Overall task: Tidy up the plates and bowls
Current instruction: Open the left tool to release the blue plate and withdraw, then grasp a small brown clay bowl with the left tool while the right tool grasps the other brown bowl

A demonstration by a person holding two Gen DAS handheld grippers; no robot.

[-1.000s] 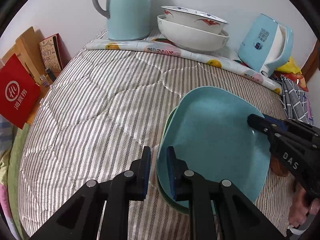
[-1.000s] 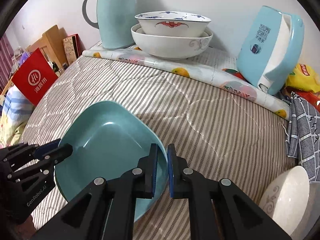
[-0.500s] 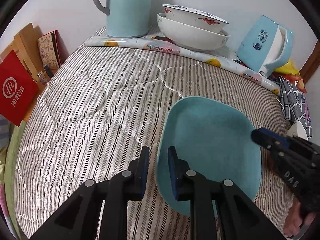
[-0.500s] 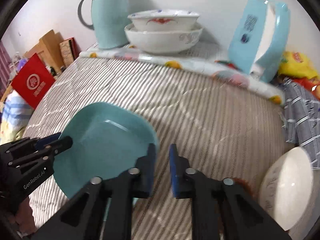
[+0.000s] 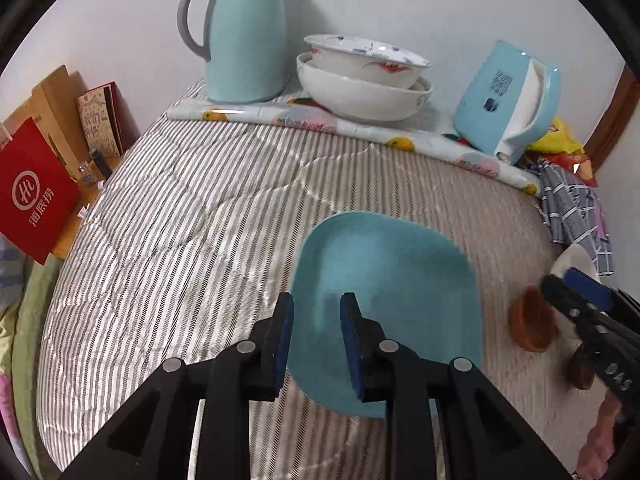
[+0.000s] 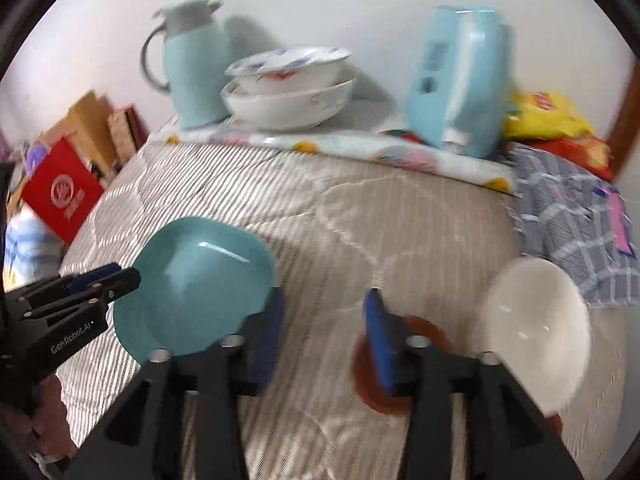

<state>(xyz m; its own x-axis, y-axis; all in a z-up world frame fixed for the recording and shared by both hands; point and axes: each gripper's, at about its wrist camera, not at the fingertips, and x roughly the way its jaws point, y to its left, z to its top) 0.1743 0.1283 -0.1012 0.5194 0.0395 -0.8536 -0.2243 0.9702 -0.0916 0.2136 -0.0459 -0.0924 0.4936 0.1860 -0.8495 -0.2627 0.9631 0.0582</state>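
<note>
A teal square plate (image 5: pixel 384 300) (image 6: pixel 196 280) lies on the striped bedspread (image 5: pixel 192 216). My left gripper (image 5: pixel 318 340) (image 6: pixel 124 274) hovers over its left rim. Its jaws are opening, with the rim in the gap and the pads off it. My right gripper (image 6: pixel 324 332) (image 5: pixel 560 278) is to the right of the plate. Its jaws are opening wide, with only bedspread between them. A white bowl (image 6: pixel 536 328) (image 5: pixel 572 258) stands further right, beside a small brown dish (image 6: pixel 424 364) (image 5: pixel 532 324). Two white bowls (image 5: pixel 360 84) (image 6: pixel 288 92) sit nested at the back.
Along the back wall stand a pale blue jug (image 5: pixel 244 40), the nested bowls and a blue tissue holder (image 5: pixel 508 100) on a fruit-print cloth. A checked cloth (image 6: pixel 572 224) and snack bags (image 6: pixel 548 120) lie at the right. A red bag (image 5: pixel 32 196) leans off the left edge.
My right gripper let go of the teal plate's rim, opened wide and swung right toward the brown dish and white bowl. My left gripper's jaws widened at the plate's left rim and lifted slightly.
</note>
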